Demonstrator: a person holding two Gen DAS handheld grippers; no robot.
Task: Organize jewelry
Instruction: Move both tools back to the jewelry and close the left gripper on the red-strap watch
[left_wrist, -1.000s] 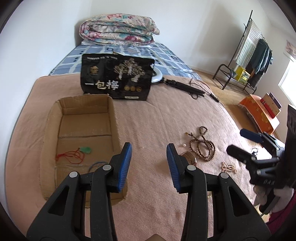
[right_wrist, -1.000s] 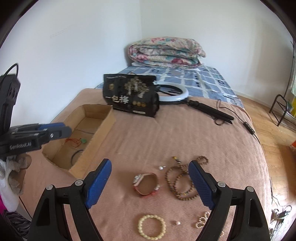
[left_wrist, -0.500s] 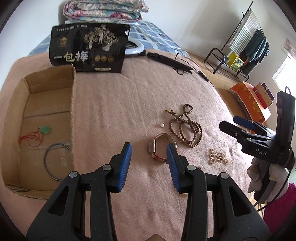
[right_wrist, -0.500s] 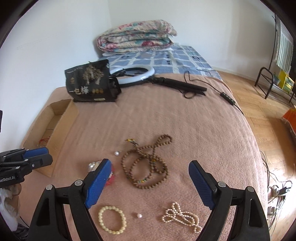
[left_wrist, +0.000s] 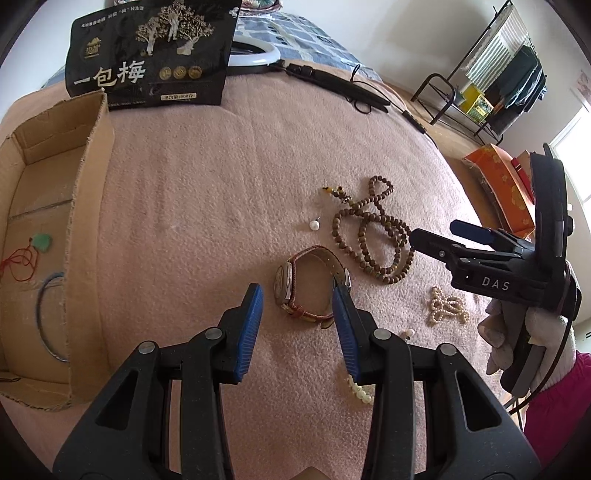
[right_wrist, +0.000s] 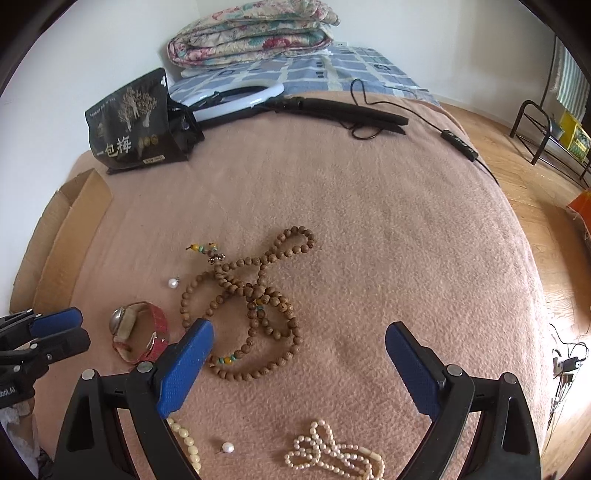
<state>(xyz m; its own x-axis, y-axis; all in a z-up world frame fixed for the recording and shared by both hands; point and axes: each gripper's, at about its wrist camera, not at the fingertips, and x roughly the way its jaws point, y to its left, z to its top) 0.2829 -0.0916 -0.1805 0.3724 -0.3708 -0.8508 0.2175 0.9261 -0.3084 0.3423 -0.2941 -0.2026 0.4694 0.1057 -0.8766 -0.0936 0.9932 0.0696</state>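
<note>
1. Where the jewelry lies loose on the pink blanket (right_wrist: 369, 229), we see a watch (left_wrist: 308, 286) with a red strap resting on its side, just ahead of our left gripper (left_wrist: 297, 325).
2. The left gripper's jaws stand partly apart with nothing between the pads; the watch sits just beyond the tips, the right pad close to the strap.
3. Beside the watch lies a looped string of brown beads (right_wrist: 251, 302), with a single pearl (right_wrist: 173, 283) near its tasselled end.
4. Our right gripper (right_wrist: 299, 360) hangs over the beads, its jaws opening wide, and the pads press on nothing.
5. Nearer to us lie a pearl strand (right_wrist: 332, 456), a second loose pearl (right_wrist: 228, 448) and a cream bracelet (right_wrist: 186, 441).
6. To the left stands a cardboard box (left_wrist: 86, 206) holding a green pendant (left_wrist: 41, 242) on red cord and a blue bangle (left_wrist: 44, 317).
7. Behind it a black pouch (left_wrist: 151, 55) stands upright, with a ring light (right_wrist: 240, 98) beyond.
</note>
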